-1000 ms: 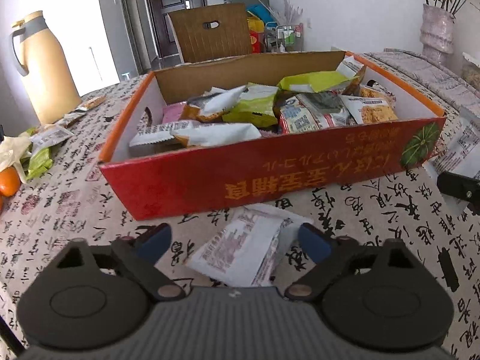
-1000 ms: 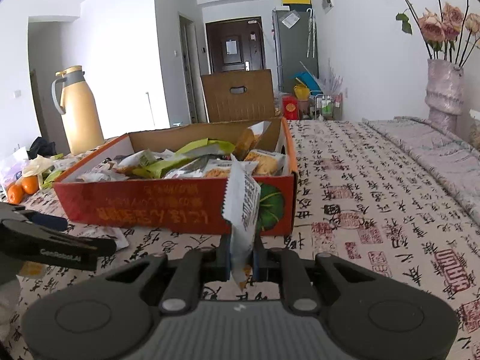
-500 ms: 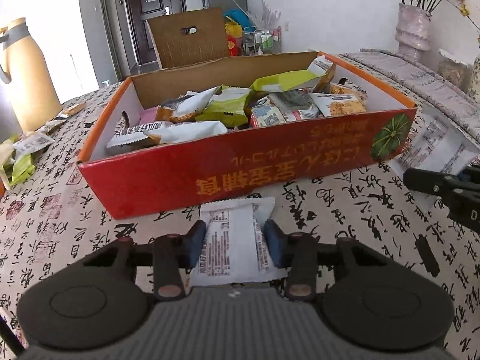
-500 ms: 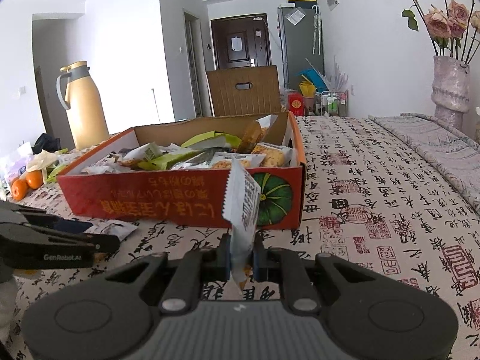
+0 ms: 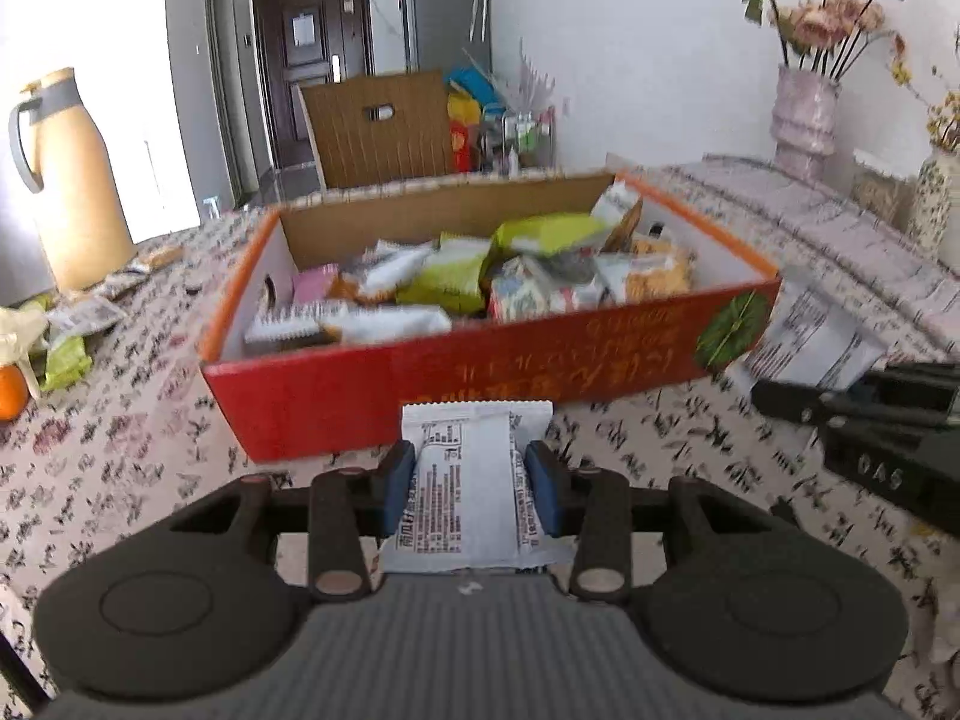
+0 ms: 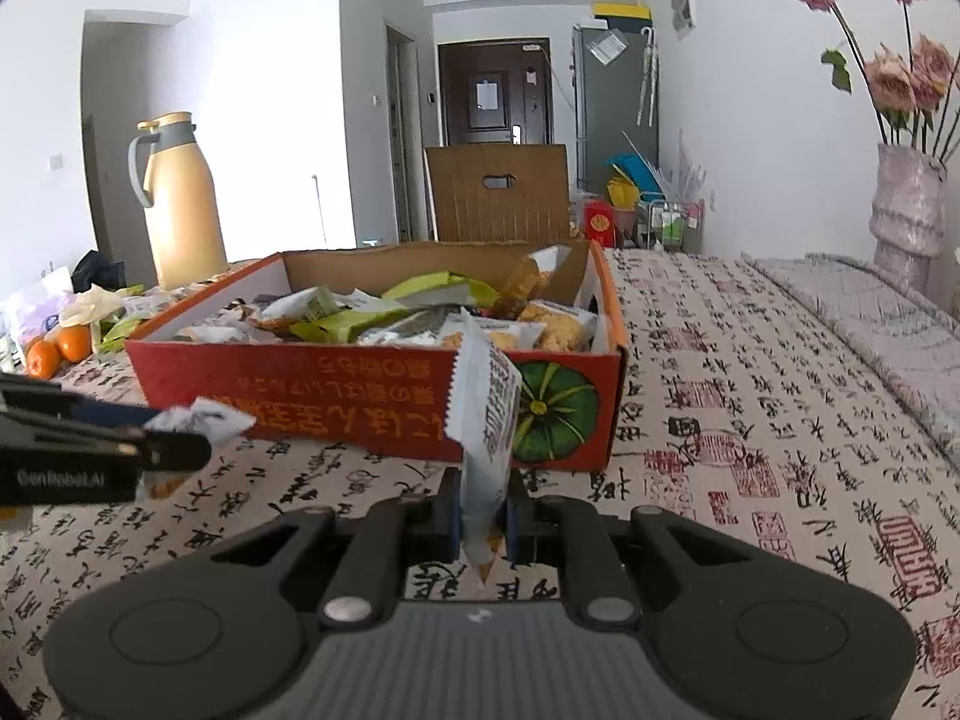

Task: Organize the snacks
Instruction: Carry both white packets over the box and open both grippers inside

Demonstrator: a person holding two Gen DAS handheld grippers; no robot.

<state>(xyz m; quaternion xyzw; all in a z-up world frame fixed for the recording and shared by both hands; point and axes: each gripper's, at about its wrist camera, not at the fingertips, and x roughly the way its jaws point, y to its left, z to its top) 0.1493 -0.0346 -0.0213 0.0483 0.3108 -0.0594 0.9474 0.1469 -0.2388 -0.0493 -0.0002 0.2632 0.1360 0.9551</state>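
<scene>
A red cardboard box (image 5: 480, 378) full of snack packets stands on the table; it also shows in the right wrist view (image 6: 336, 396). My left gripper (image 5: 471, 483) is shut on a flat white snack packet (image 5: 468, 486), lifted just in front of the box's near wall. My right gripper (image 6: 483, 516) is shut on another white packet (image 6: 483, 420), held on edge before the box's right corner. The right gripper with its packet (image 5: 810, 342) shows at the right of the left wrist view.
A yellow thermos jug (image 5: 72, 180) stands far left, with loose packets (image 5: 78, 324) and oranges (image 6: 57, 348) near it. A vase of flowers (image 6: 906, 210) stands far right. A brown cardboard chair back (image 5: 378, 126) is behind the table.
My left gripper closed on the white packet lying before the box and lifted it. My right gripper rose slightly with its packet still held.
</scene>
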